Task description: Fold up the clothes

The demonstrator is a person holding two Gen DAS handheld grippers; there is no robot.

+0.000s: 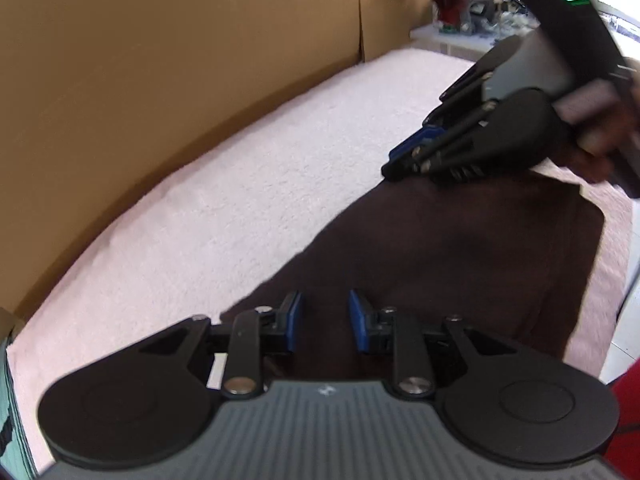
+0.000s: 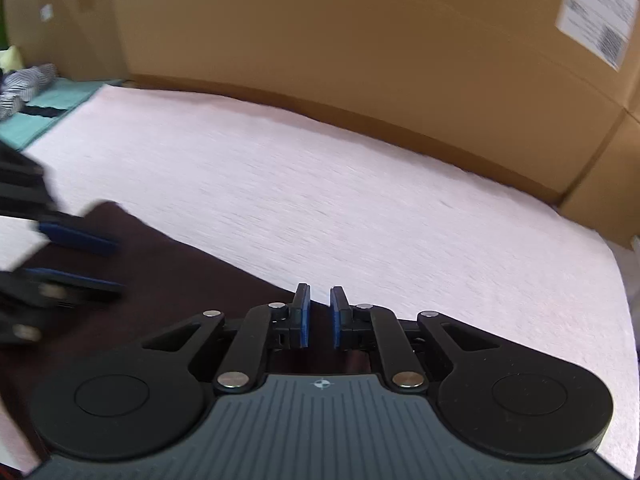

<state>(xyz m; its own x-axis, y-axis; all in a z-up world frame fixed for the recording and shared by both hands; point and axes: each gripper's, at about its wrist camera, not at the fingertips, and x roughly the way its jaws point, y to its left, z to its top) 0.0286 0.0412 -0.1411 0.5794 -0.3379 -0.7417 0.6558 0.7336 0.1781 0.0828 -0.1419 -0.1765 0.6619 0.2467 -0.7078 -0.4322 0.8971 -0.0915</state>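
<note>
Folding in progress on a dark brown, soft knit garment (image 1: 460,256) that lies flat on a pale pink terry cloth (image 1: 240,184) spread over the work surface. The garment sits toward the near side of the pink cloth, its long straight edge running diagonally across both views and one rounded corner close to the cloth's right edge in the left wrist view. The left gripper (image 1: 325,320) hangs over the garment's near end with its blue-padded jaws a little apart and nothing between them, only fabric showing below the gap. The right gripper (image 2: 320,316) hovers at the garment's long edge with its jaws nearly together, a narrow slit left between the pads and no cloth in it; in the left wrist view it appears low over the far end of the garment. The two tools thus stand at opposite ends of one edge, a placement that would suit taking that edge at two points and carrying it over evenly. Beyond that edge the pink cloth lies bare as far as a wall of brown cardboard boxes (image 2: 360,60), leaving open room for a fold; at the cloth's left end lie a folded teal fabric (image 2: 52,108) and a striped garment (image 2: 24,84)
</note>
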